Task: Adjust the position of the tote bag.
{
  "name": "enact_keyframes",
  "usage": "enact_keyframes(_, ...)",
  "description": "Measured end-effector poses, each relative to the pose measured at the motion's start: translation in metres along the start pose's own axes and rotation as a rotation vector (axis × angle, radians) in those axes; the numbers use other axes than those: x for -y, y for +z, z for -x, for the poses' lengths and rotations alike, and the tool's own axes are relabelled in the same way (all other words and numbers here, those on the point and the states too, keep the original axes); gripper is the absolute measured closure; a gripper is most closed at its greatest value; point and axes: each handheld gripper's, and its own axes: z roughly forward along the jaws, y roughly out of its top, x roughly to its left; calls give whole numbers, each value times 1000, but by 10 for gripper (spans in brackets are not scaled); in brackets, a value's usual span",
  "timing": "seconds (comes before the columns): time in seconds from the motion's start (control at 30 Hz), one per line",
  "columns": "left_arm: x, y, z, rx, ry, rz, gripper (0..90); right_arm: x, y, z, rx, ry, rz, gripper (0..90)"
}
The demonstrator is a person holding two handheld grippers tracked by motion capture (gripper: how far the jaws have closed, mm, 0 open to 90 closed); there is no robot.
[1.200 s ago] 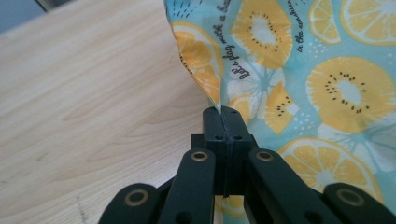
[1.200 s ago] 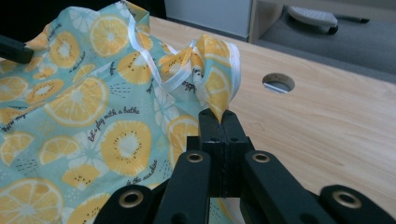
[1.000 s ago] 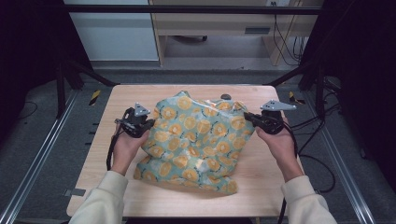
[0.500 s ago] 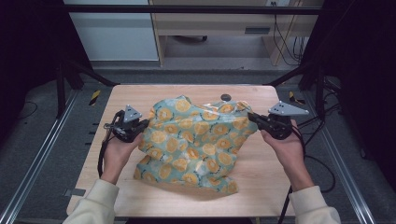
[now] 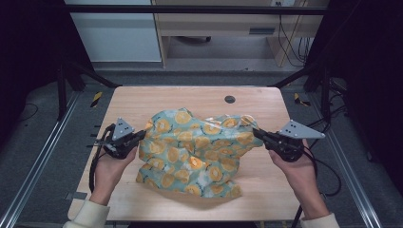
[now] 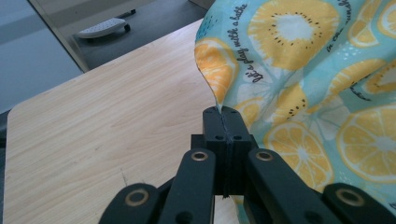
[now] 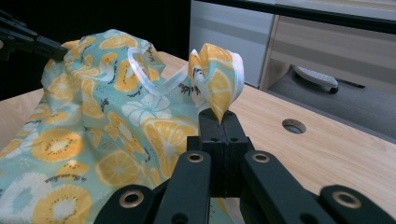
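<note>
**benchguy:** Left gripper view first: the left gripper [image 6: 223,112] has its jaws pressed flat together with a thin edge of the fruit-print cloth [image 6: 317,84] pinched in the seam between them. Cloth rises up and to the right from the tips, bare wooden table [image 6: 102,116] on the other side.

**foldfan:** Same deal on the other one. Right gripper [image 7: 219,115] is clamped tight on a bunched corner of the cloth [image 7: 93,135], and a pale hem band loops just past the tips. You can spot the left gripper's jaws way off at the cloth's far edge.

**benchguy:** Yep. From the high view the left gripper [image 5: 140,135] and right gripper [image 5: 256,132] sit at opposite sides, well apart, cloth [image 5: 195,152] stretched between them and draping crumpled onto the middle of the table [image 5: 190,97]. Round hole in the tabletop [image 5: 230,99] just beyond it.
</note>
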Motion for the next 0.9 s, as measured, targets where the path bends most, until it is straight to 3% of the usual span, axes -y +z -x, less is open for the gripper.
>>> enact_keyframes(0.67, 21, -22, 8, 4, 0, 37, 900, 12, -6, -15, -29, 13, 13, 900)
enact_keyframes(0.9, 34, -31, 13, 10, -6, 42, 900, 20, -13, -29, -52, 4, 10, 900)
